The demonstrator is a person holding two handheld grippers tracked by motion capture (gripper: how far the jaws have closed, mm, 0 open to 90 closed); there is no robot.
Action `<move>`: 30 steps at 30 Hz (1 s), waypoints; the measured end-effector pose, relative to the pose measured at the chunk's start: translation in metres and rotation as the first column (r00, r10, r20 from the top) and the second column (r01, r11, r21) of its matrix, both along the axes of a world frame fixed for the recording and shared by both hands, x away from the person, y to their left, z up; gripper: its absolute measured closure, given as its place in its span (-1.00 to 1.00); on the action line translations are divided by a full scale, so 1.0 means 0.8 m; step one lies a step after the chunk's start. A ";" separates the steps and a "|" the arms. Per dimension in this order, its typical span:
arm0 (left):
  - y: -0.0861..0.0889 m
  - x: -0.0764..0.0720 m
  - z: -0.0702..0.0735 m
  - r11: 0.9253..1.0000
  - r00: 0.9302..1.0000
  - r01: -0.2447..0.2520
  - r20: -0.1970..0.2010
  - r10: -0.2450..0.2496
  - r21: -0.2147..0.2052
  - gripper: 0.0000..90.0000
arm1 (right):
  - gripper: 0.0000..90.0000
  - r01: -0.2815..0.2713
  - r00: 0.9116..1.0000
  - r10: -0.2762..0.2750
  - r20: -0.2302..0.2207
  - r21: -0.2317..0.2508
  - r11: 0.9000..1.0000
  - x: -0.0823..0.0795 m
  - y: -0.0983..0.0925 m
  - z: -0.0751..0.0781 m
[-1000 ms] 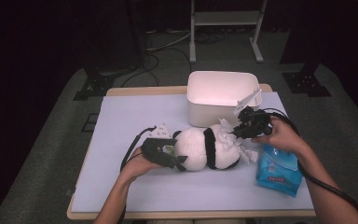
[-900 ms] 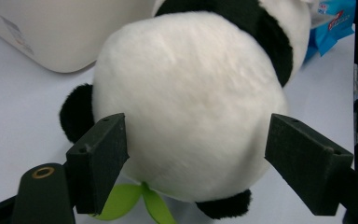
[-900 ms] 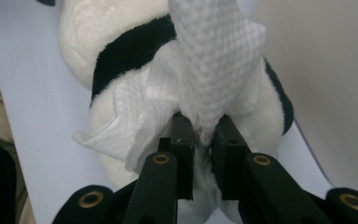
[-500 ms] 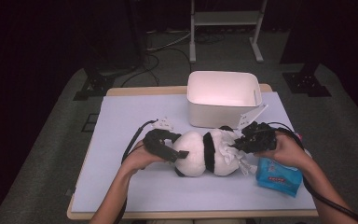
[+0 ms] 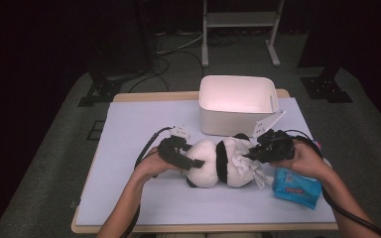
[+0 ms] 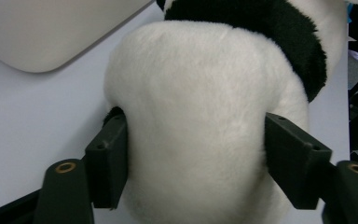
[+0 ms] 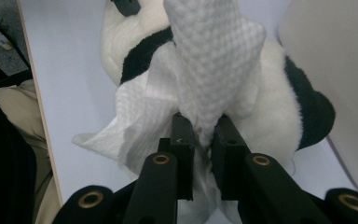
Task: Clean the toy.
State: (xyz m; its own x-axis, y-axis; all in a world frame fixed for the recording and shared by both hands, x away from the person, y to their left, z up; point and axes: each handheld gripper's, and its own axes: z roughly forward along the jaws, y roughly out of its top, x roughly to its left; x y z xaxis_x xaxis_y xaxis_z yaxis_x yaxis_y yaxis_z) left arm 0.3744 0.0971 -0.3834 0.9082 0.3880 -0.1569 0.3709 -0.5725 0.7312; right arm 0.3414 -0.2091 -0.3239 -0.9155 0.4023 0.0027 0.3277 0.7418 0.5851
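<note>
A black-and-white panda plush (image 5: 209, 167) lies on its side mid-table. My left gripper (image 5: 191, 162) holds its white body: the jaws have just been closing, and both pads (image 6: 107, 158) press into the fur of the panda (image 6: 200, 93). My right gripper (image 5: 252, 154) is shut on a white embossed tissue (image 7: 214, 60), which drapes over the plush (image 7: 279, 116) at its right end. In the high view the tissue (image 5: 245, 162) spreads across the panda's right half.
A white open tub (image 5: 238, 104) stands just behind the panda, close to the right gripper, and its wall (image 6: 42, 32) shows beyond the plush. A blue tissue pack (image 5: 295, 187) lies at the right near the front edge. The pale mat (image 5: 139, 124) is bare on the left.
My right gripper has come down from beside the tub onto the panda's right end, tissue still in it. The left jaws opened wide over the body, then closed in on it.
</note>
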 end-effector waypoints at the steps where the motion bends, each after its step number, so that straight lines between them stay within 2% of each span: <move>1: 0.001 0.000 0.002 1.000 1.000 -0.003 0.009 0.003 0.000 -0.32 | 0.78 0.002 1.000 -0.002 -0.001 0.000 1.000 0.003 0.001 0.003; 5: 0.008 0.000 0.010 1.000 1.000 -0.006 0.028 0.006 -0.010 -0.25 | 0.77 0.008 1.000 -0.008 -0.009 -0.003 1.000 0.021 0.005 0.013; 8: 0.010 0.000 0.012 1.000 0.999 0.008 0.045 -0.007 -0.007 -0.24 | 0.77 0.027 1.000 -0.027 -0.004 0.010 1.000 0.036 0.005 0.021; 9: 0.009 -0.001 0.013 1.000 0.998 0.021 0.058 -0.022 0.005 -0.24 | 0.77 0.036 0.999 -0.036 -0.006 0.015 0.999 0.040 0.004 0.024; 13: 0.007 -0.005 0.017 0.999 0.995 0.041 0.094 -0.042 0.013 -0.24 | 0.76 0.060 0.998 -0.060 -0.008 0.009 0.998 0.056 0.004 0.027; 16: 0.008 -0.009 0.018 0.999 0.994 0.049 0.099 -0.050 0.011 -0.24 | 0.75 0.073 0.997 -0.073 -0.015 0.007 0.997 0.062 0.003 0.026; 19: 0.008 -0.012 0.017 0.999 0.994 0.051 0.092 -0.052 0.018 -0.27 | 0.76 0.064 0.997 -0.064 -0.030 -0.014 0.998 0.060 0.005 0.019; 22: 0.010 -0.012 0.015 0.999 0.997 0.037 0.070 -0.038 0.016 -0.42 | 0.78 0.050 0.998 -0.051 -0.033 -0.025 0.998 0.049 0.007 0.010; 25: 0.016 -0.010 0.018 1.000 0.999 0.018 0.036 -0.018 -0.001 -0.57 | 0.78 0.028 0.999 -0.028 -0.030 0.002 1.000 0.036 0.004 0.006; 28: 0.016 -0.009 0.021 1.000 1.000 0.010 0.027 -0.010 -0.002 -0.73 | 0.78 0.017 1.000 -0.016 -0.018 0.009 1.000 0.022 0.001 0.005; 30: 0.016 -0.006 0.024 1.000 1.000 0.010 0.025 -0.009 -0.009 -0.77 | 0.78 0.012 1.000 -0.012 -0.005 0.012 1.000 0.015 0.000 0.004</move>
